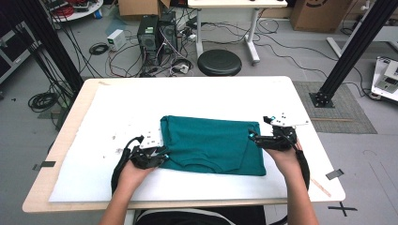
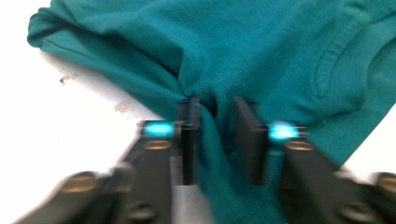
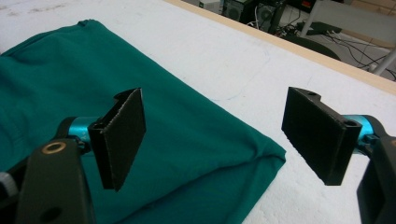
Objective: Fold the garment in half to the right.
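Observation:
A teal T-shirt (image 1: 211,145) lies folded into a rectangle on the white mat (image 1: 197,98), its collar toward the front edge. My left gripper (image 1: 159,152) sits at the shirt's front left corner. In the left gripper view a gathered fold of the shirt (image 2: 261,51) stands between the jaws of the left gripper (image 2: 217,135), which are partly apart and not pressing it. My right gripper (image 1: 256,137) hovers at the shirt's right edge. In the right gripper view the right gripper (image 3: 217,116) stands wide open above the shirt's (image 3: 70,84) corner, with nothing gripped.
The mat covers a pale wooden table (image 1: 61,140). Beyond the far edge stand a black round stool (image 1: 219,62), computer towers (image 1: 157,33) and floor cables. A black frame post (image 1: 352,51) rises at the right. Bare mat lies all around the shirt.

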